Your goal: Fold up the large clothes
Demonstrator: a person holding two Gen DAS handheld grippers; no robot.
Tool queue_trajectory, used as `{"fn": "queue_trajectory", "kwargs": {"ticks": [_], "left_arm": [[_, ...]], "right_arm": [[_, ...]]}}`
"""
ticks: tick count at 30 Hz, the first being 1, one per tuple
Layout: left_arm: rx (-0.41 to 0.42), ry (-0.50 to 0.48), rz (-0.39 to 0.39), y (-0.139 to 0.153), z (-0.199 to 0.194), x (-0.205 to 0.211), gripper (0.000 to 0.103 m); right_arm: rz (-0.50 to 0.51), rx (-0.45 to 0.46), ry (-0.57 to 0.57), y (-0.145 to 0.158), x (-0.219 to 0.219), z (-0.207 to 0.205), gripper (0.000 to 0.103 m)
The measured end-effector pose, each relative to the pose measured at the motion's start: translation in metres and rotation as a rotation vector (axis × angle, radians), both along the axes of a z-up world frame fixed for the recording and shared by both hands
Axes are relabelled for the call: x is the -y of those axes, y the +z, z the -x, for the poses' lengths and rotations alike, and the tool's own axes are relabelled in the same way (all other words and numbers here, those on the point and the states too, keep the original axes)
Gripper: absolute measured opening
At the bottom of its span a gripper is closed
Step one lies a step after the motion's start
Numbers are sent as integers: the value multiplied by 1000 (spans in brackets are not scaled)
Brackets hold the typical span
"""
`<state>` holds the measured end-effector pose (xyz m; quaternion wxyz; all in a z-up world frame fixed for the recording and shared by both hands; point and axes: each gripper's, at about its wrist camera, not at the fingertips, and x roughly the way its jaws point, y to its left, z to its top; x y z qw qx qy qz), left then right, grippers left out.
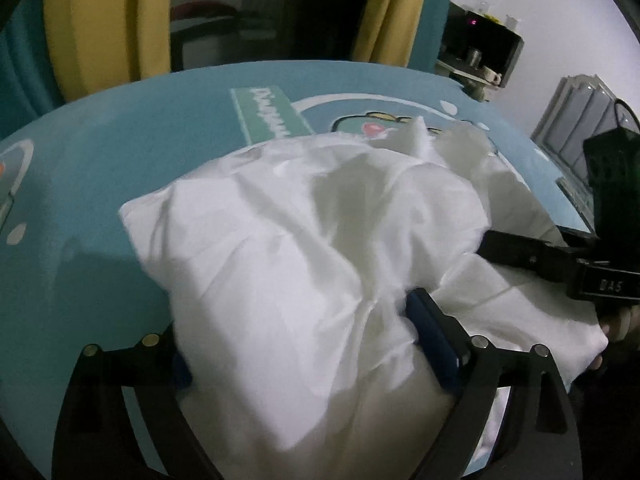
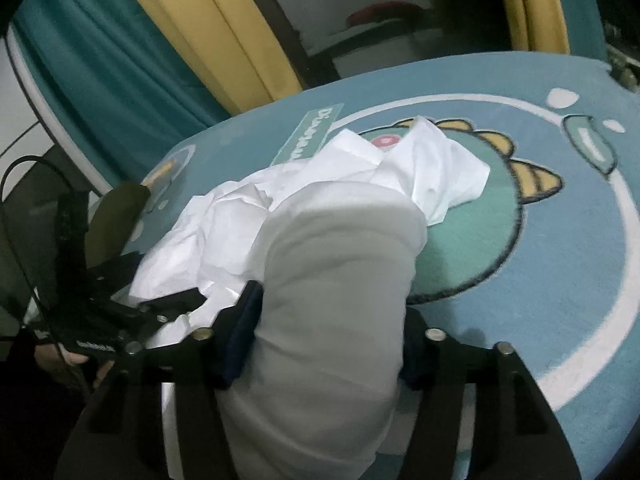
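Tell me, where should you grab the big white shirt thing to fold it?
Probably grip the white garment at its near edge, coming from the near side. Both the left gripper and the right gripper already pinch bunched cloth there, while the far end lies crumpled on the blue cartoon mat.

It was a home, likely a child's bedroom: a blue cartoon dinosaur rug [image 2: 540, 264], yellow and teal curtains [image 2: 224, 40], a cluttered shelf [image 1: 480, 50].

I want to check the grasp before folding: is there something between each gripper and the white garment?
No, nothing visible. The left gripper and the right gripper each already pinch a bunch of the white garment, which lies crumpled on the blue dinosaur mat.
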<state>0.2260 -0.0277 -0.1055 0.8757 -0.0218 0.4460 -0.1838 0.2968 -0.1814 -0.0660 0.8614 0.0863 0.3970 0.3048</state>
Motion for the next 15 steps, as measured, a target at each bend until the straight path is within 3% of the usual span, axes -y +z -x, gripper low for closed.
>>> {"fn": "queue_trajectory", "kwargs": {"ticks": [1,2,3,4,5,7,10,15], "left_arm": [[-3,-17,32,1,-1,2,91],[-4,-40,62,2,-1,4,80],[-6,-59,84,3,0,5,46],[-40,-96,158,1,-2,6,28],[-56,-86,196,0,-4,6,26],[-22,-85,177,4,-1,6,22],[11,-60,208,12,4,-1,18],[134,13,237,47,12,-45,16]], "right_arm": [[-13,-10,8,-1,0,-2,43],[-25,-13,20,0,0,-3,37],[-29,-15,28,0,0,-2,35],[-24,-5,28,1,-2,-1,32],[-16,10,24,3,-3,2,29],[-8,52,25,13,-7,7,25],[-4,127,52,36,-18,16,23],[54,283,137,82,-65,29,22]]}}
